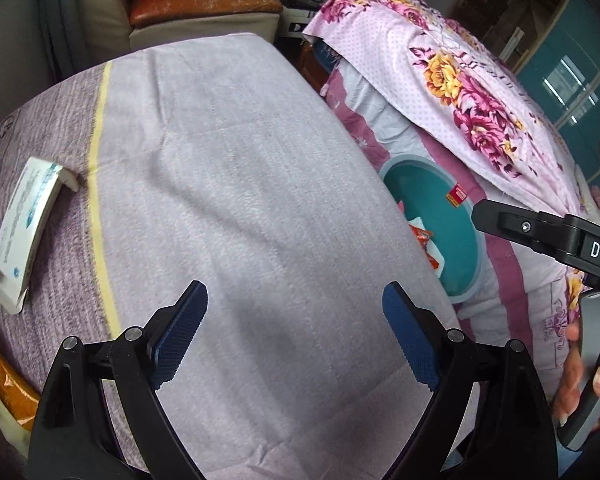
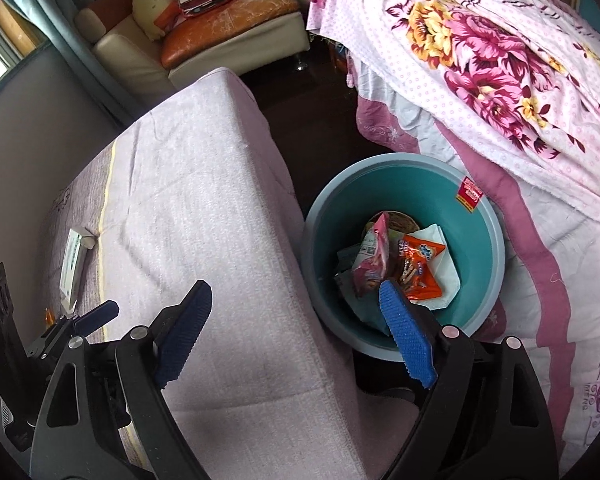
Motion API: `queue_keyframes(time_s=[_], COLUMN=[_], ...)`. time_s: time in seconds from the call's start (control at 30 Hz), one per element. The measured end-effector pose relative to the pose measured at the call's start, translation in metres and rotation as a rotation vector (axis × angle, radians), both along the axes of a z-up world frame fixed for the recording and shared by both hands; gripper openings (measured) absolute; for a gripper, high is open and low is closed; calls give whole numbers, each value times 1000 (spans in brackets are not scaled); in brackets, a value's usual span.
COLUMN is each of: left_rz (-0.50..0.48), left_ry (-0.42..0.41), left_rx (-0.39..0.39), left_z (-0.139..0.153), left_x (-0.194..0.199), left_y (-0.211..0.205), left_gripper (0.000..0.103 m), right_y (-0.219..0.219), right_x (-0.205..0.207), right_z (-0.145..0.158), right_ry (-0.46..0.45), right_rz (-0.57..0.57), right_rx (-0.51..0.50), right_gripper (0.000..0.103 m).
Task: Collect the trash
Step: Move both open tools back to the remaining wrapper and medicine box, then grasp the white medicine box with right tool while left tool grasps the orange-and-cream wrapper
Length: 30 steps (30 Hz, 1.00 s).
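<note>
Box is the last trash on the bed, off to the left of both grippers, long axis running away from them. Left gripper nearer. Right gripper beside the bin. Both jaws apart, empty.

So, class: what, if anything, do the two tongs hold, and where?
Nothing: the left tongs and right tongs both stand open and empty.

Both tongs point steeply down with jaws wide and nothing between them: the left gripper, and just to its right the right gripper
</note>
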<state>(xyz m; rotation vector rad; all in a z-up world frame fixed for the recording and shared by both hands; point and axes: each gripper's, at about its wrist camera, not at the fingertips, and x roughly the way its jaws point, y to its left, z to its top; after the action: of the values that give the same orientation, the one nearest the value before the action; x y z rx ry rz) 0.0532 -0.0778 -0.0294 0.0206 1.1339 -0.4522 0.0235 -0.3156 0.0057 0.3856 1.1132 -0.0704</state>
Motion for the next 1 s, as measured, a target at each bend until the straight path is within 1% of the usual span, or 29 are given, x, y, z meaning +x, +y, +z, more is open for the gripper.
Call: queue_keyframes(time_s=[0.1, 0.37, 0.5, 0.67, 0.83, 0.9, 1.0], left_rz=[65, 295, 396, 518, 628, 644, 661], left_ry=[1, -9, -27, -17, 45, 76, 103], left_rx=[27, 72, 109, 143, 120, 97, 77], left_z=[1, 10, 17, 17, 3, -4, -11], left_x=[-6, -25, -37, -47, -50, -51, -46], left_y=[28, 124, 167, 218, 255, 260, 262], left_gripper=[90, 90, 90, 90, 90, 90, 90], right_y=[21, 88, 129, 173, 209, 219, 228], right_x=[2, 10, 13, 15, 19, 20, 22], right_z=[4, 11, 12, 10, 6, 5, 4], right_ry=[2, 9, 24, 49, 66, 71, 74], right_rz=[43, 179, 251, 327, 391, 409, 425], right_rx=[2, 9, 8, 6, -3, -7, -17], right_gripper=[82, 82, 82, 82, 82, 82, 82])
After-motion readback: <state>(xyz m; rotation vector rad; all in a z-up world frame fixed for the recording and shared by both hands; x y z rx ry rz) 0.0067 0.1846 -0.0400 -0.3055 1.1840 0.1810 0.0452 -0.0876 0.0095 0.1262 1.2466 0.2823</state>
